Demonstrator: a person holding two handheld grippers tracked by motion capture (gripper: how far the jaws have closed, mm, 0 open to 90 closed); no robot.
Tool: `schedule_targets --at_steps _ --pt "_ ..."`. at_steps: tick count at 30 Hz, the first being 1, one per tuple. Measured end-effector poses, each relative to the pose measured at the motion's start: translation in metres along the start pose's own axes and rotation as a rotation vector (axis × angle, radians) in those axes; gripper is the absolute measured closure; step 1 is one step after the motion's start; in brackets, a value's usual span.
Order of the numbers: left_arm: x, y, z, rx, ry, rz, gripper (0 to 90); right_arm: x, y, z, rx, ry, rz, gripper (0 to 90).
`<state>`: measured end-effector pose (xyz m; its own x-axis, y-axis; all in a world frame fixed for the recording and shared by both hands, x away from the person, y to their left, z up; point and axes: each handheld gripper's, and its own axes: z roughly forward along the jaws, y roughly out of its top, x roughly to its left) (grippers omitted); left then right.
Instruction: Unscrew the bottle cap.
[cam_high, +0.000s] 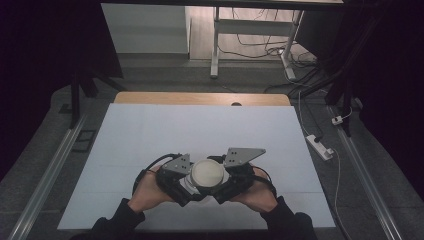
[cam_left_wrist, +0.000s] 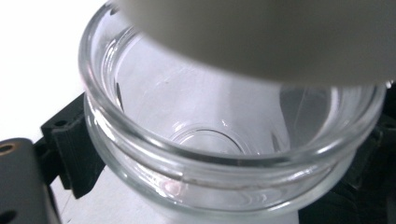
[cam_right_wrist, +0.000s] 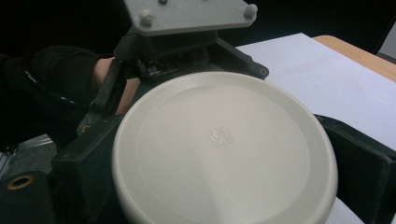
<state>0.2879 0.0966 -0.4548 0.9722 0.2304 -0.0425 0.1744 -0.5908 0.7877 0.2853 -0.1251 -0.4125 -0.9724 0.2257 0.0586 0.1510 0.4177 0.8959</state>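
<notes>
A clear glass jar (cam_left_wrist: 224, 154) stands low over the white mat, and my left gripper (cam_high: 181, 189) is shut on its body, one black jaw on each side. A round cream lid (cam_right_wrist: 224, 149) is held flat between the jaws of my right gripper (cam_high: 226, 186), which is shut on its rim. In the high view the lid (cam_high: 207, 172) sits over the jar (cam_high: 192, 189), between the two hands. From the left gripper view the lid (cam_left_wrist: 280, 32) covers the far part of the jar's mouth; whether it touches the rim I cannot tell.
A white mat (cam_high: 200, 130) covers the wooden table (cam_high: 150, 98), and both hands work near its front edge. Beyond the table are a white desk frame (cam_high: 216, 45), cables and a power strip (cam_high: 320, 146) on the floor at the right.
</notes>
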Motion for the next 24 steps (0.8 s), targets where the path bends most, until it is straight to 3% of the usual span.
schedule_targets --at_steps 8,24 --pt "0.009 -0.006 -0.003 0.003 0.051 -0.046 7.3 0.0 -0.002 -0.004 0.002 -0.023 0.003 7.6" --pt "0.031 -0.011 -0.015 -0.017 0.135 -0.095 7.3 0.005 -0.009 -0.008 0.023 -0.032 0.009 7.6"
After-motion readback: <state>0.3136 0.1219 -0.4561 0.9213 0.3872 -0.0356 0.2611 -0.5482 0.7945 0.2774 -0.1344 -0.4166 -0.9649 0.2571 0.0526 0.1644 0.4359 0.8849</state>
